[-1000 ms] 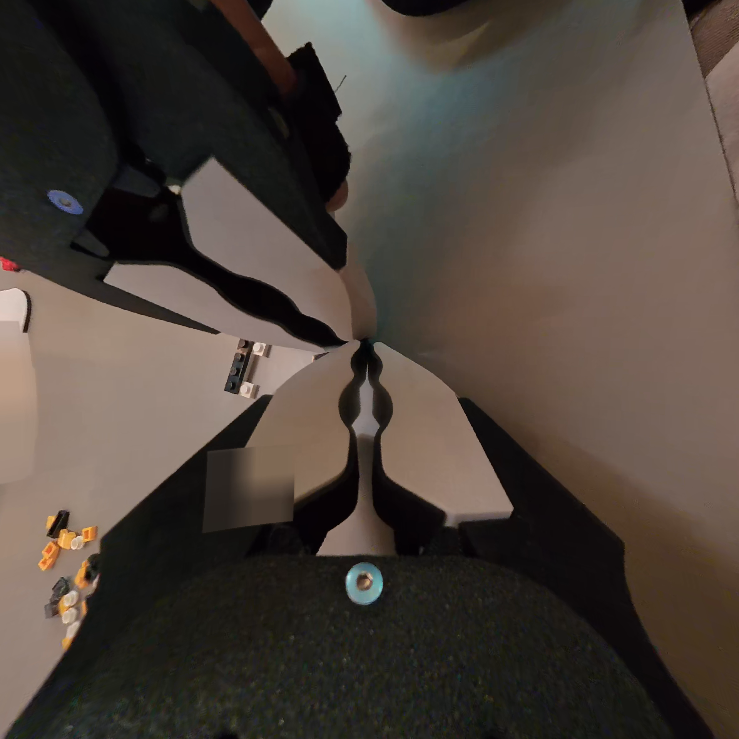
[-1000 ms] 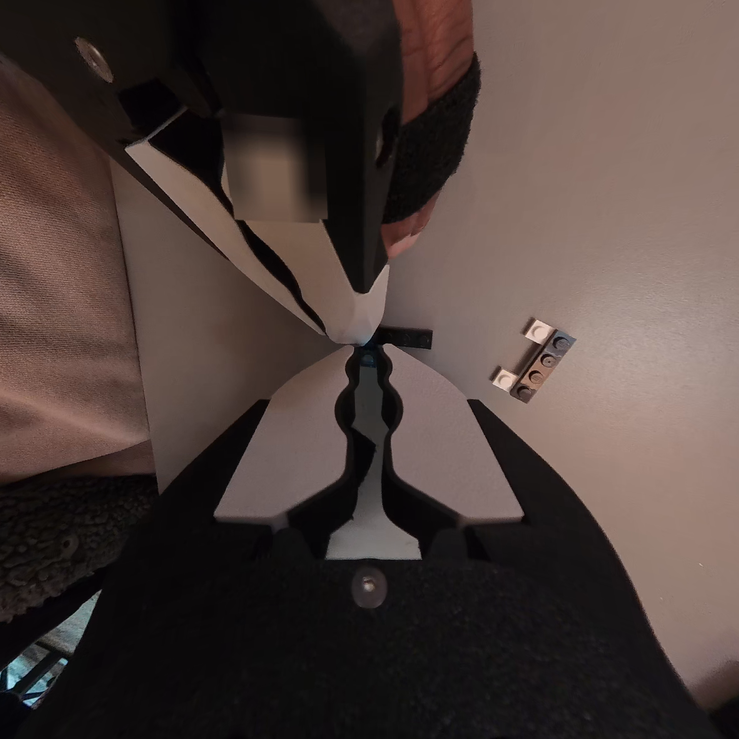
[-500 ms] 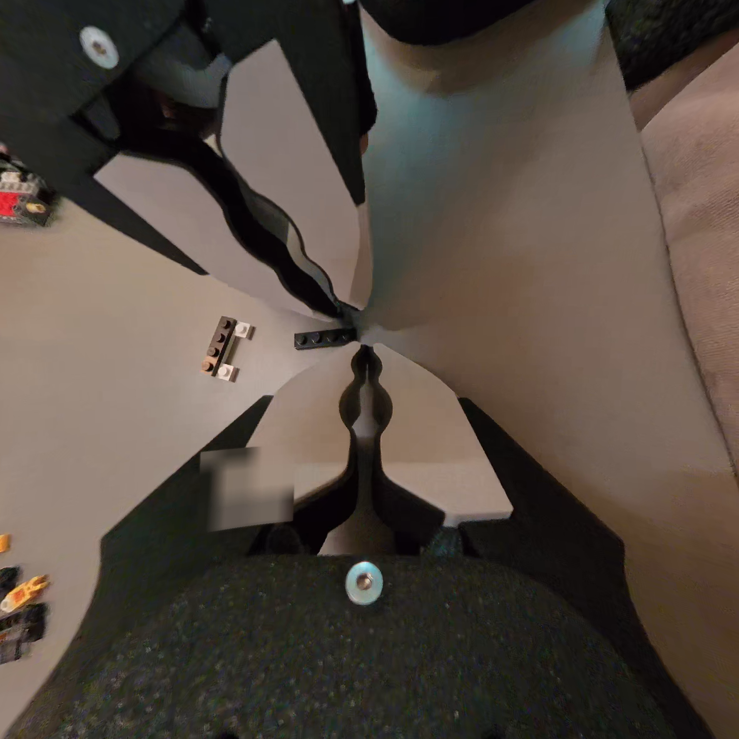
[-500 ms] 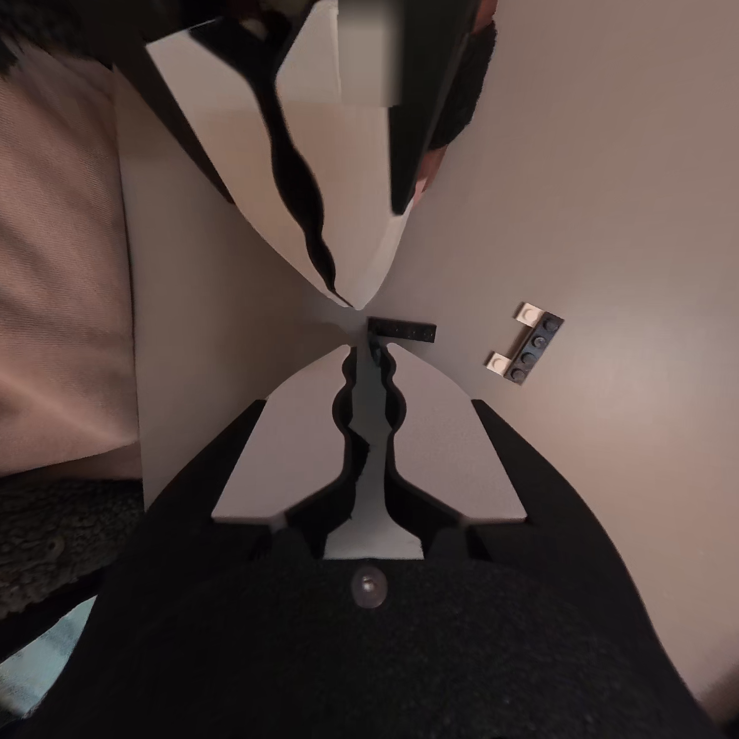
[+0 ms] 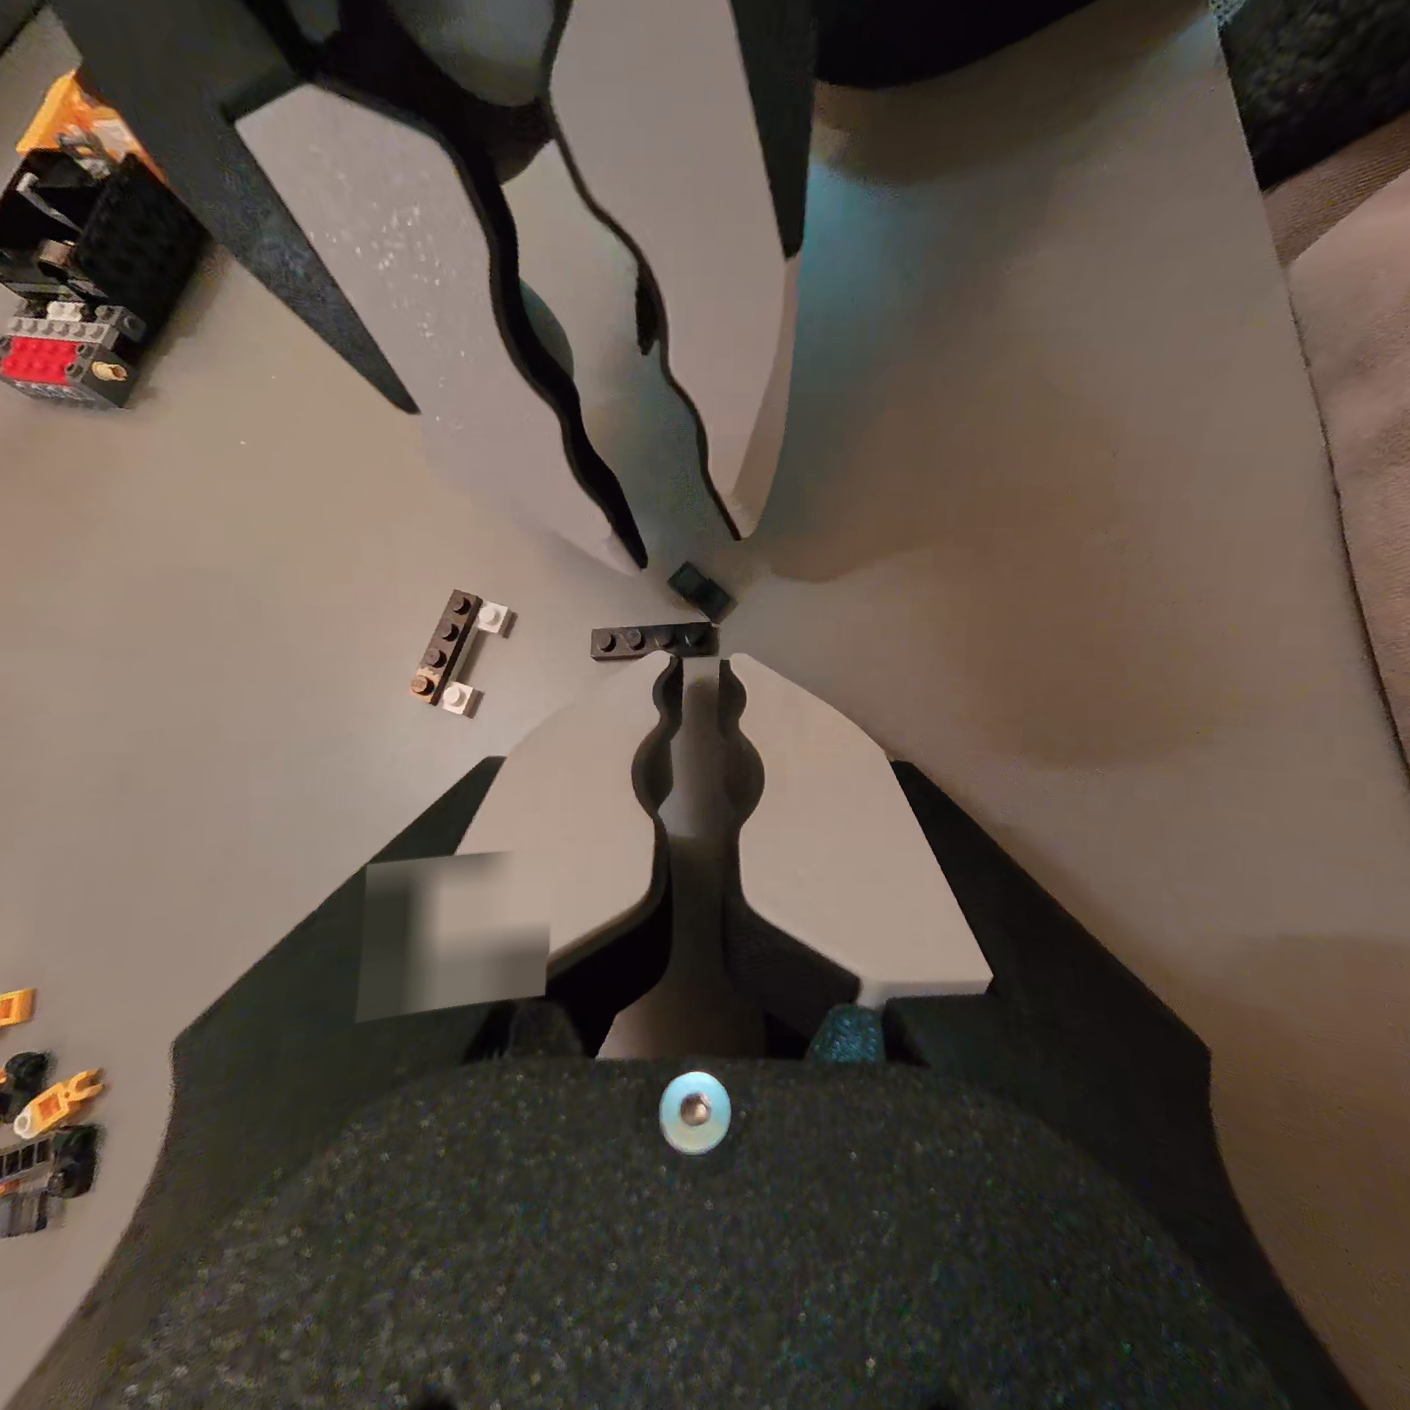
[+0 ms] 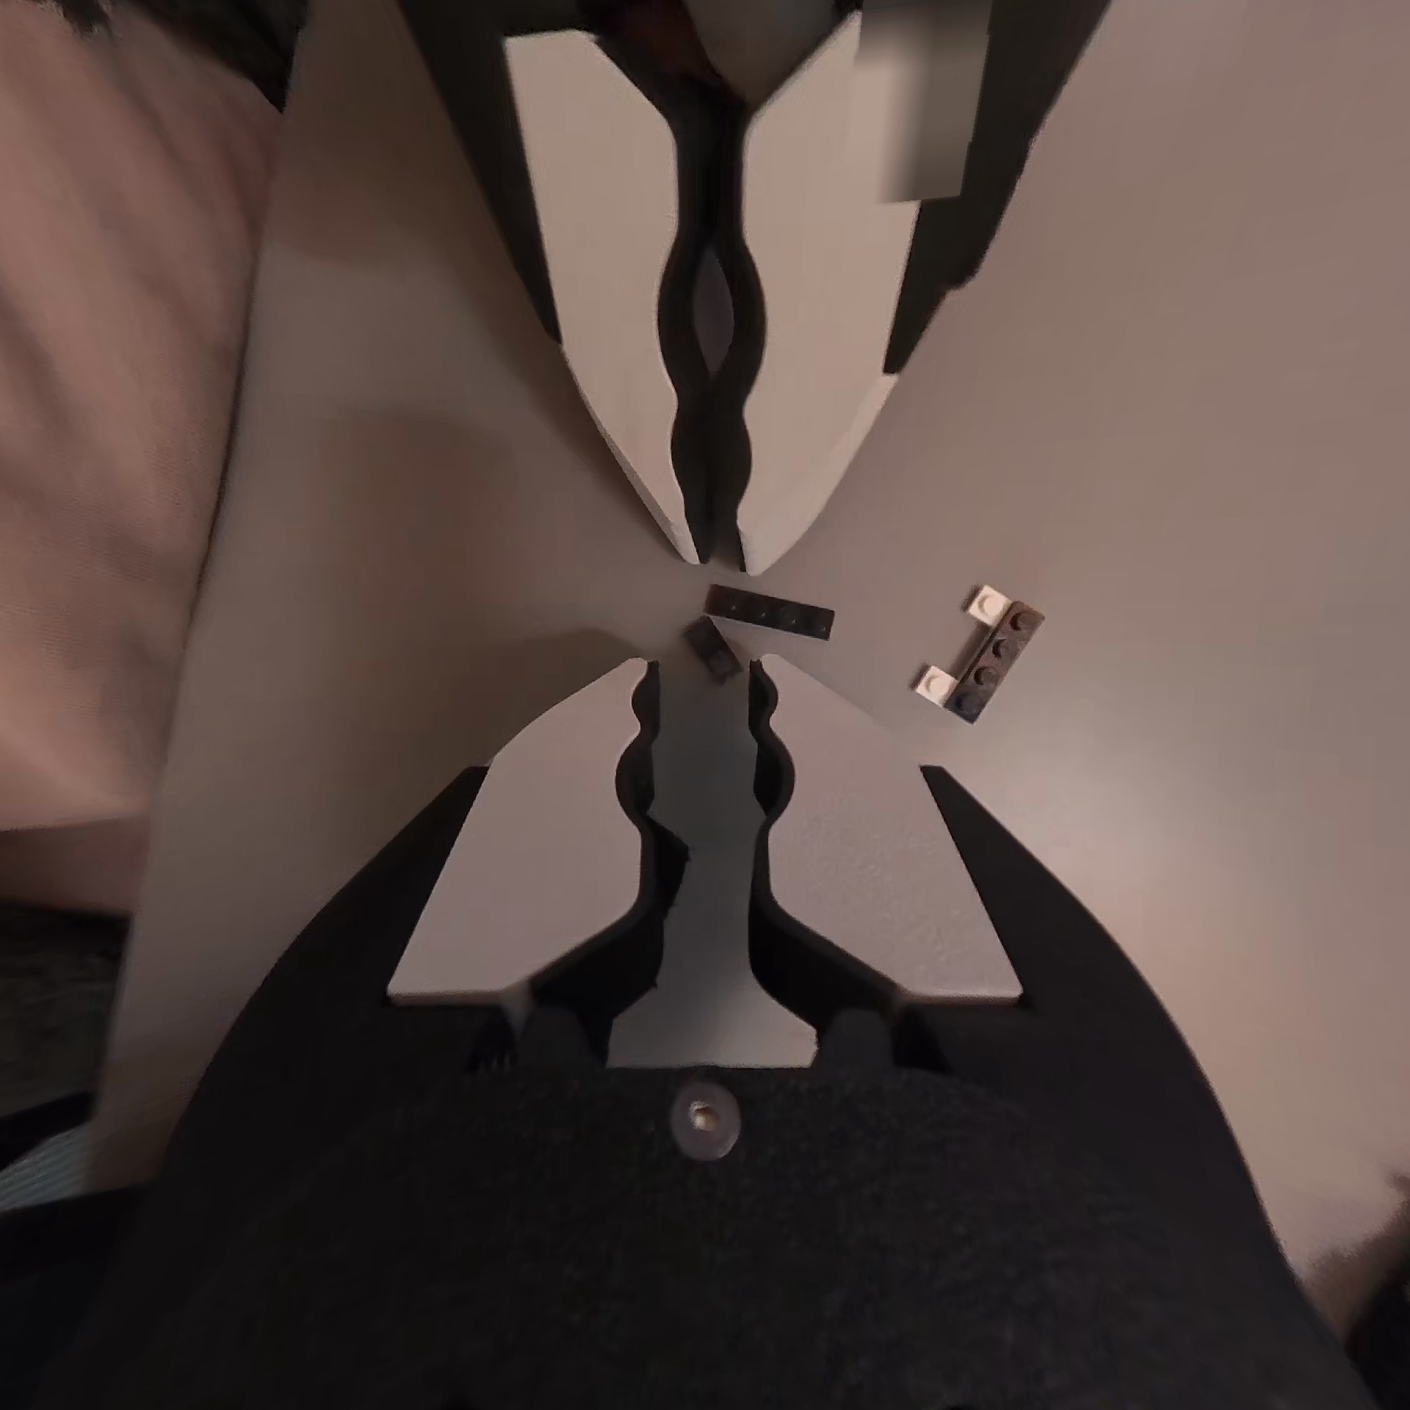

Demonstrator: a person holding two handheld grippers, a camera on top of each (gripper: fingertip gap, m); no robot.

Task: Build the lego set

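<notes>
At the far left edge of the left wrist view sit spare parts: a half-built black block with a red top [image 5: 65, 358] in the upper left and a scatter of orange and black bits [image 5: 46, 1106] in the lower left. Further right, left of centre, lies a black strip with two white studs [image 5: 456, 655]. Near the middle of the frame lies a long black plate [image 5: 655, 641] flat on the pale table [image 5: 1030, 534], and just above its right end a small black piece [image 5: 698, 591] sits tilted, close to the plate; I cannot tell whether they touch. Below them the left gripper [image 5: 698, 665] has its jaws slightly parted, holding nothing. Coming down from the top, the right gripper [image 5: 690, 551] is spread wider, tips just above the small piece, also empty.

My guess is both pieces are very light, stiff and smooth, so they will skid or flip if nudged. The plate is best pinched across its narrow width near the middle, and the small piece taken by its two flat sides, squarely, with gentle pressure

From the right wrist view the small piece [image 6: 713, 652] lies just ahead of its parted jaws
</notes>
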